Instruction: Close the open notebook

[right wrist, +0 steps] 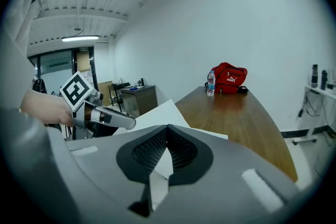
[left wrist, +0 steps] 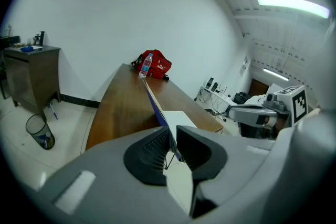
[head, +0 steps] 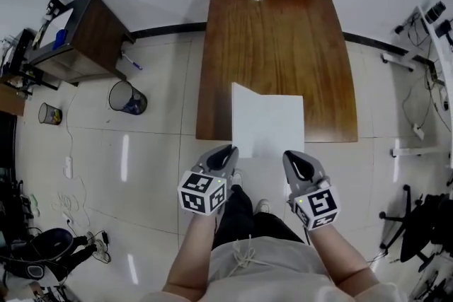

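The notebook looked light and floppy (thin cover, loose sheets). The left claw pinched its raised left cover's near edge, and the right claw was closed on the right page.

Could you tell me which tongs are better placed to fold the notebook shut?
Probably left: the left tongs pinch the raised cover; the right tongs only pinch the flat page.
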A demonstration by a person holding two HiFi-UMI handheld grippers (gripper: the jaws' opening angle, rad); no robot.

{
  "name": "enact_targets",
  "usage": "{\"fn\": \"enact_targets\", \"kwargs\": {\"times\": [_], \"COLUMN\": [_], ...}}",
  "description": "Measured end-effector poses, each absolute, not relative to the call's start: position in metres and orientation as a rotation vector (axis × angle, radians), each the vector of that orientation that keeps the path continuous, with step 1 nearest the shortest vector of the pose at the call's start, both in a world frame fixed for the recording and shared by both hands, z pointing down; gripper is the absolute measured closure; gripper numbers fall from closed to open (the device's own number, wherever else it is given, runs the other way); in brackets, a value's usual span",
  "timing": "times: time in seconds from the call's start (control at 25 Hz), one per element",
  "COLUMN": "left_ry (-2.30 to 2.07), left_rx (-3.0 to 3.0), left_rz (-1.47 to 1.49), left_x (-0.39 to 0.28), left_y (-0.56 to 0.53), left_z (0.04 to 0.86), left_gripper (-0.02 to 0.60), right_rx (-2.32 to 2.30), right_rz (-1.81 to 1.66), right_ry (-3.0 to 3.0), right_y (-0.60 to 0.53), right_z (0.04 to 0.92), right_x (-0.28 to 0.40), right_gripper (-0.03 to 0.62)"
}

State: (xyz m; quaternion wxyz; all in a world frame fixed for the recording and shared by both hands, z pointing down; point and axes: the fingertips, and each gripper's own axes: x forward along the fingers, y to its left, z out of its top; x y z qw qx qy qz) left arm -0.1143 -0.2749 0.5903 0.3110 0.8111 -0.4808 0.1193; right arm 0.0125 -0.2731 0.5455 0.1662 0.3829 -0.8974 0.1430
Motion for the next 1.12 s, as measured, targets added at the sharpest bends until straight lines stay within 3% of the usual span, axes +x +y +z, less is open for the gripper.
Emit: {"fn": "enact_targets", "kwargs": {"times": [0.52,1.12], "left_ry": [-1.150,-0.885], "left_rx": [2.324,2.328], "left_rz": [0.432,0.502], "left_x": [-0.005,0.098], "left_y": [-0.281,-0.296], "left_z": [0.561,0.639], "left_gripper": [0.522,0.500], "right_rx": [1.373,1.513], "right_rz": [0.478,0.719], "right_ry": [-2.435,-2.273], "right_y": [-0.232,-0.203], "right_z": [0.543,0.611], "right_x": [0.125,0.181], "right_gripper": [0.588,0.588]}}
